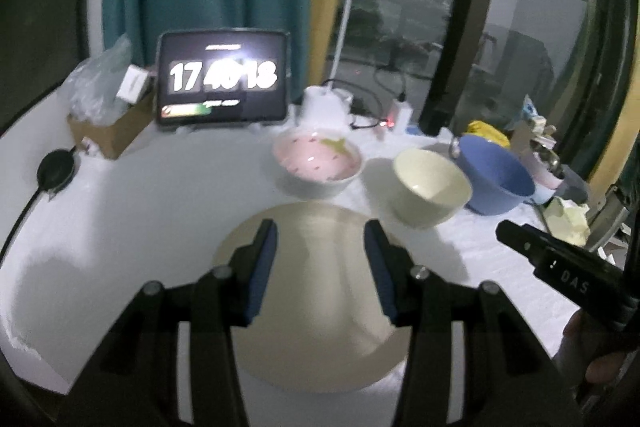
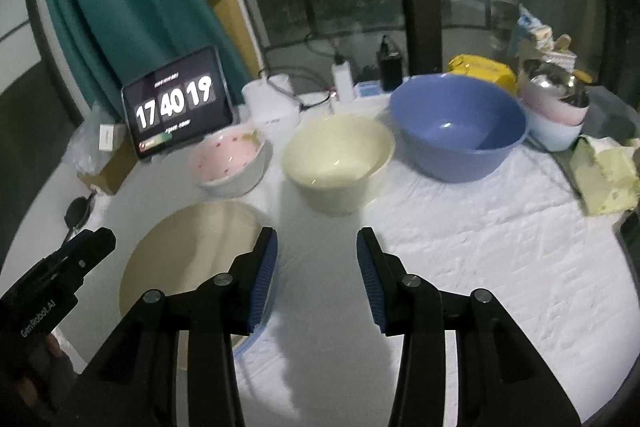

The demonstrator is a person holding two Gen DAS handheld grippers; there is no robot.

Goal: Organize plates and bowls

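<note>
Both jaws spread, nothing between them — left hand-held gripper [image 1: 320,259] hangs over the beige plate [image 1: 320,307], right hand-held gripper [image 2: 317,267] just right of it above bare tabletop [image 2: 460,267]. Behind the plate: pink bowl [image 2: 228,163], cream bowl [image 2: 336,163], blue bowl [image 2: 460,131] — tablet [image 2: 178,103] further back.

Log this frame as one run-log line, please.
left claw: open, empty | right claw: open, empty | beige plate: on table, ungrasped

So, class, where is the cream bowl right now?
In the right wrist view, the cream bowl stands on the white cloth mid-table, between the pink bowl and the blue bowl.
</note>
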